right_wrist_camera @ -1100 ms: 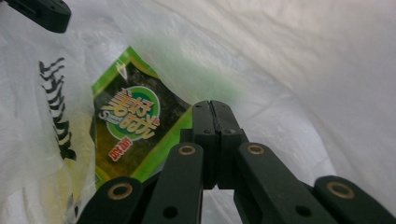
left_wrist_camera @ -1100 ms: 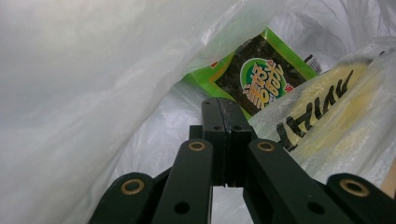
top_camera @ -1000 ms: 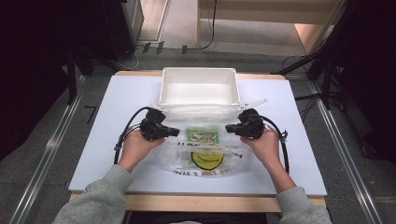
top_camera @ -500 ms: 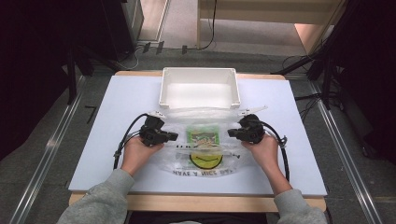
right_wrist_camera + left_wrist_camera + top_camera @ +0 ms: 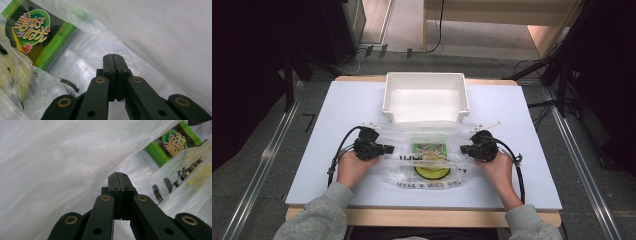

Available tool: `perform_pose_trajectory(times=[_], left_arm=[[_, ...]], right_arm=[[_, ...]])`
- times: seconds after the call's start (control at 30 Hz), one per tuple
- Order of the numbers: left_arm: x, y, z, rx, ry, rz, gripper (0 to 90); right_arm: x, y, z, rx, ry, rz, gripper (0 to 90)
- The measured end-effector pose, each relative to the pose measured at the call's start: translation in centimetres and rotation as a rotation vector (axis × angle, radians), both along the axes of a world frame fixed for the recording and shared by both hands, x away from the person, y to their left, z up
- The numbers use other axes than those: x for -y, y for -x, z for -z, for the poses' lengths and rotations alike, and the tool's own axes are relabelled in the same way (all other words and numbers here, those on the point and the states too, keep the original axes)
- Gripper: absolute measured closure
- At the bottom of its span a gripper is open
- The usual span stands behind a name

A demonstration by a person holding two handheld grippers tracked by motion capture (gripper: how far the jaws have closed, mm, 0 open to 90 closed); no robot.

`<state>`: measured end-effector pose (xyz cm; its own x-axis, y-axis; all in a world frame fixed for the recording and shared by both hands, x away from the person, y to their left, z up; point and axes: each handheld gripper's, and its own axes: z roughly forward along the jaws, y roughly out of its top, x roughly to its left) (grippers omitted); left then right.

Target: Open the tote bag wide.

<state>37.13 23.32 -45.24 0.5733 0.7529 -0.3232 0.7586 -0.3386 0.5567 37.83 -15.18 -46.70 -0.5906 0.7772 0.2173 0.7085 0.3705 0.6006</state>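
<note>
- Two grey sleeves (image 5: 319, 215) are seen entering across the near edge of the worktop (image 5: 522, 115), a white board laid on a wooden table whose rim shows along the near and far edges.
- The left gripper (image 5: 388, 149) is held in the left hand (image 5: 353, 167) and the right gripper (image 5: 463, 149) in the right hand (image 5: 498, 167); both are set toward the near half of the worktop, well apart, with the tips turned toward each other.
- A clear plastic bag (image 5: 427, 172) is spread flat between the two grippers, centred across the worktop, with its near edge short of the near edge of the board.
- In the left gripper view the jaws are pressed together on a fold of the bag film; in the right gripper view the jaws are likewise closed on the film.
- A green packet (image 5: 430, 149) is seen inside the bag, between the two grippers.
- A white bin (image 5: 426, 95) is placed at the middle of the far edge; the far edge of the bag lies just beside its near wall.
- Beyond the table, a grey floor with cables (image 5: 377, 50), dark stands at both sides and a pale wooden frame are visible.
- The printing on the bag is partly creased and cannot be read; in both gripper views the packet is cut off by the frame edge and veiled by film.
</note>
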Motion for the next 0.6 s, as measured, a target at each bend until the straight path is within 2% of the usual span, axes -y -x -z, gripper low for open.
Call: perform_pose_trajectory(times=[0.13, 0.3, 0.37, 0.6], left_arm=[[-0.6, -0.1, 0.4, -0.019, -0.001, -0.031, 90.0], [-1.2, 0.0, 0.4, -0.032, -0.008, -0.049, 90.0], [-1.7, 0.1, 0.3, -0.047, -0.015, -0.080, 90.0], [-3.0, 0.2, 0.1, -0.055, -0.020, -0.123, 90.0]], right_arm=[[0.4, 0.0, 0.3, -0.011, -0.016, 0.024, 90.0], [0.9, 0.2, 0.2, -0.005, 0.002, 0.038, 90.0], [1.4, 0.4, 0.1, -0.006, 0.018, 0.058, 90.0], [3.0, 0.8, 0.1, -0.019, 0.026, 0.112, 90.0]])
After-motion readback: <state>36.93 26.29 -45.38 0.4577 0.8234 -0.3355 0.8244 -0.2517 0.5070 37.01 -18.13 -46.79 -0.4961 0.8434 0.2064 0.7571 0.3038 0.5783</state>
